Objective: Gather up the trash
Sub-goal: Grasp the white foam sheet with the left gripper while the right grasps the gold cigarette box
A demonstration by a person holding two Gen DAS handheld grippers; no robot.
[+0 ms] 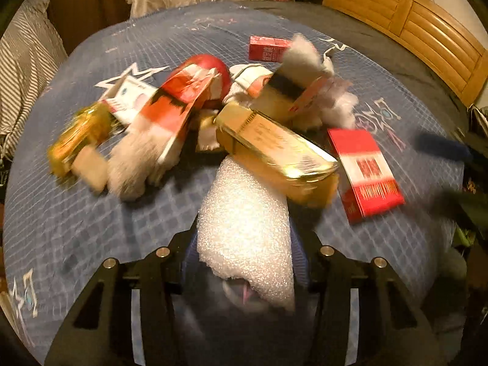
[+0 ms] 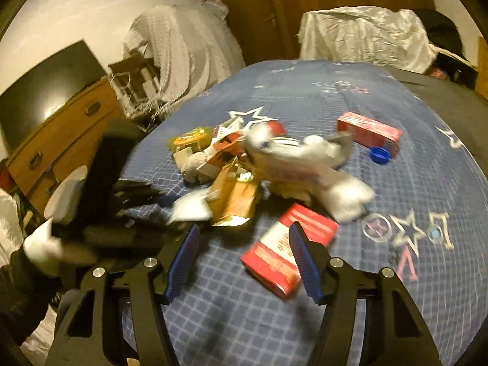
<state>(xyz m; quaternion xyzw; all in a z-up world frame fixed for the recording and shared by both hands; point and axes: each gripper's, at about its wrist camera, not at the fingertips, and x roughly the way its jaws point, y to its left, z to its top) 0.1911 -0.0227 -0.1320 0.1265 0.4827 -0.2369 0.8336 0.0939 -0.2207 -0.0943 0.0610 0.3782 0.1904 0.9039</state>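
gripping white foam sheet (image 1: 244,228), left tool (image 1: 244,244) clamps; right tool (image 2: 244,244) gapes empty; box (image 2: 283,256) print unreadable.

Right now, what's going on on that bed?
A person is clearing trash off a blue bedspread with two handheld grippers. The left gripper has a white foam sheet between its jaws, which look closed on it. The right gripper is open, with a red box just ahead. A pile of wrappers and cartons lies uncollected.
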